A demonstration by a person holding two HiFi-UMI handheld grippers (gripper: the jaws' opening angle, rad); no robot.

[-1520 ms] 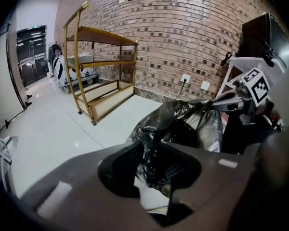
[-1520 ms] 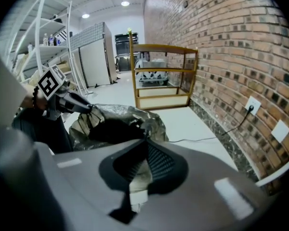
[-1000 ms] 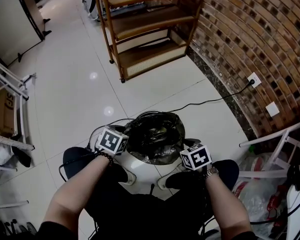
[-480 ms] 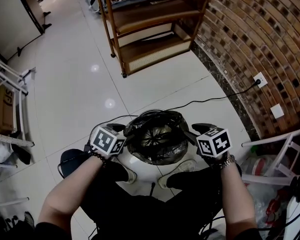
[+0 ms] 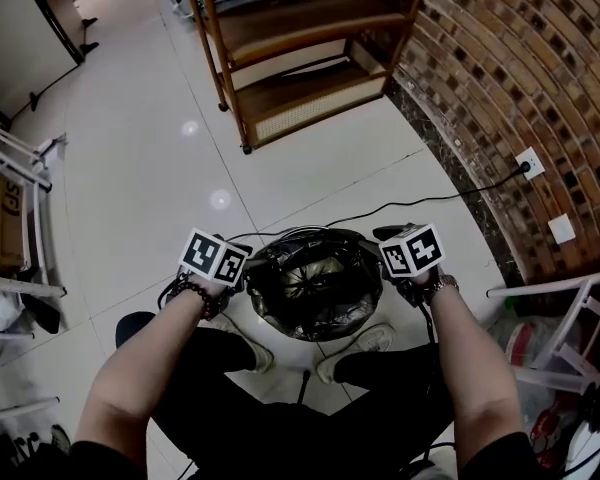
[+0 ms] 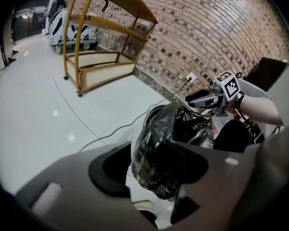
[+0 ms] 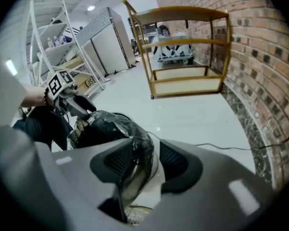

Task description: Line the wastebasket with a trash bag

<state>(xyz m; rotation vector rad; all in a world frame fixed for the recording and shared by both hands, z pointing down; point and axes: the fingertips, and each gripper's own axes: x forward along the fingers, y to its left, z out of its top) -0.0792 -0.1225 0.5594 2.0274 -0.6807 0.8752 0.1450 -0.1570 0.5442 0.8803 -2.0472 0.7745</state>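
trash bag (image 5: pixel 315 288): glossy black; wastebasket (image 7: pixel 155 177): white; floor (image 5: pixel 130 168): white tiles; wall (image 5: pixel 520 88): red-brown brick; shelf (image 5: pixel 290 63): brown

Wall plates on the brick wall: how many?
2: a socket plate with a cable plugged in, and a plain plate below-right of it; others may be hidden.

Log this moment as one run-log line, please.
left hand-held gripper: jaws just opened wider, trash bag between | right hand-held gripper: astride bagged wastebasket rim, grip unclear
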